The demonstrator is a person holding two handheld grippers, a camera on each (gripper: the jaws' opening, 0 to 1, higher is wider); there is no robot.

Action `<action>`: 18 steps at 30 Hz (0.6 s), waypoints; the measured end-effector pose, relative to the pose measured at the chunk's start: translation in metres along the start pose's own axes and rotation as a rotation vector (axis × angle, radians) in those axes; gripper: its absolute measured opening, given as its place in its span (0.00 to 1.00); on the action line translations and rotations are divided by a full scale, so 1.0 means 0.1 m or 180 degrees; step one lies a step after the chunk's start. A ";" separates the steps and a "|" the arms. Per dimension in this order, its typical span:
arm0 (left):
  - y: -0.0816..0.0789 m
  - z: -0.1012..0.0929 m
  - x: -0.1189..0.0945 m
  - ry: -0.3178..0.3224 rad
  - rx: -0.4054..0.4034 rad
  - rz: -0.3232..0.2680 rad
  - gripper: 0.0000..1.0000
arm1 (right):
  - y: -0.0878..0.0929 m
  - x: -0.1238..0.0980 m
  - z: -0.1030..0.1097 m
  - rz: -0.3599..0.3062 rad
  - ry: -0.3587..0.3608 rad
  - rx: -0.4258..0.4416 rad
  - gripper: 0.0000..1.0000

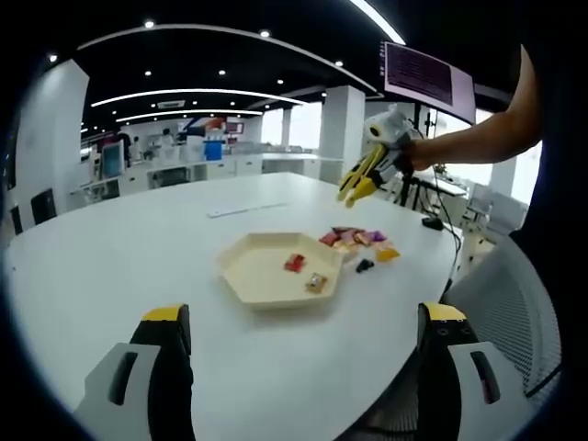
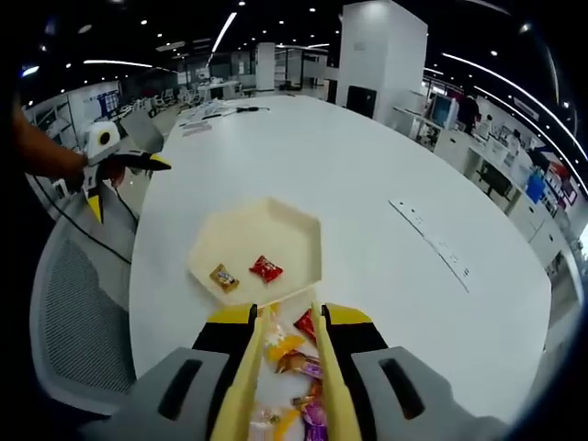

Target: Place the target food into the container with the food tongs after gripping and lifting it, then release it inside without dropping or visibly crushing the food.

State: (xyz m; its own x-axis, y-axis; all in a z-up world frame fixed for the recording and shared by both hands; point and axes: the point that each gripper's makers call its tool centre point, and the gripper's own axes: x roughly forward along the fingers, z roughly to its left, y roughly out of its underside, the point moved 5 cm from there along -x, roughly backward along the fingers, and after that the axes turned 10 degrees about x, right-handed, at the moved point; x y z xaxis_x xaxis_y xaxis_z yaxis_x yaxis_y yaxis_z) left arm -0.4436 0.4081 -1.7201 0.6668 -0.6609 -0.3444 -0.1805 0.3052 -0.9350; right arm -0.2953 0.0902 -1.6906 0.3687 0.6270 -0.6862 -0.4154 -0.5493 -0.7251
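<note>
- Candy pile (image 2: 292, 367) lies beneath the tongs (image 2: 283, 386) clamped in the right claw (image 2: 283, 322); nip one piece gently.
- Left claw (image 1: 303, 322) hangs released, clear of the tray (image 2: 257, 253).

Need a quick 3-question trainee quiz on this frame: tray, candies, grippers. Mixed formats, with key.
1. True or false: the hexagonal tray already holds two wrapped candies, a red one and a golden-brown one.
2. Multiple choice: the loose candy pile lies (A) inside the tray, (B) on the white table beside the tray, (C) on the mesh chair.
3. Fill in: the right gripper holds a pair of cream-yellow ____ whose tips hang over the pile.

Key: 1 true. 2 B. 3 tongs. In the left gripper view, the left gripper has its jaws wide apart with nothing between them.
</note>
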 end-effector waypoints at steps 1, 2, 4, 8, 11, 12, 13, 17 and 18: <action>0.00 0.00 0.00 0.0001 -0.0001 0.0004 0.99 | 0.02 -0.02 -0.01 0.0008 0.0012 0.0004 0.27; 0.01 0.00 0.00 0.0002 -0.0001 0.0005 0.99 | 0.04 -0.03 -0.03 0.0012 0.0028 0.0011 0.27; 0.01 0.00 0.00 0.0004 0.0002 0.0012 0.99 | 0.09 -0.07 -0.06 0.0027 0.0063 0.0027 0.27; 0.01 0.00 0.00 0.0021 -0.0006 0.0014 0.99 | 0.20 -0.16 -0.14 0.0059 0.0137 0.0057 0.27; 0.01 0.00 0.01 0.0015 -0.0005 0.0019 0.99 | 0.26 -0.21 -0.18 0.0083 0.0171 0.0078 0.27; 0.01 0.00 0.01 0.0014 -0.0005 0.0014 0.99 | 0.29 -0.23 -0.20 0.0097 0.0184 0.0092 0.27; 0.01 0.00 0.01 0.0011 -0.0005 0.0017 0.99 | 0.31 -0.24 -0.22 0.0104 0.0193 0.0099 0.27; 0.02 0.00 0.01 0.0012 0.0000 0.0023 0.99 | 0.41 -0.28 -0.28 0.0143 0.0255 0.0131 0.27; 0.02 0.00 0.00 0.0007 0.0002 0.0027 0.99 | 0.42 -0.28 -0.29 0.0148 0.0264 0.0143 0.27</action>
State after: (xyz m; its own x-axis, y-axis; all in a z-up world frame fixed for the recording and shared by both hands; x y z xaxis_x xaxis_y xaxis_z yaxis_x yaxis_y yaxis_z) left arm -0.4433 0.4086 -1.7218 0.6636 -0.6598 -0.3526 -0.1856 0.3114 -0.9320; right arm -0.2990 0.0330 -1.7035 0.4151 0.5524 -0.7229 -0.4697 -0.5503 -0.6903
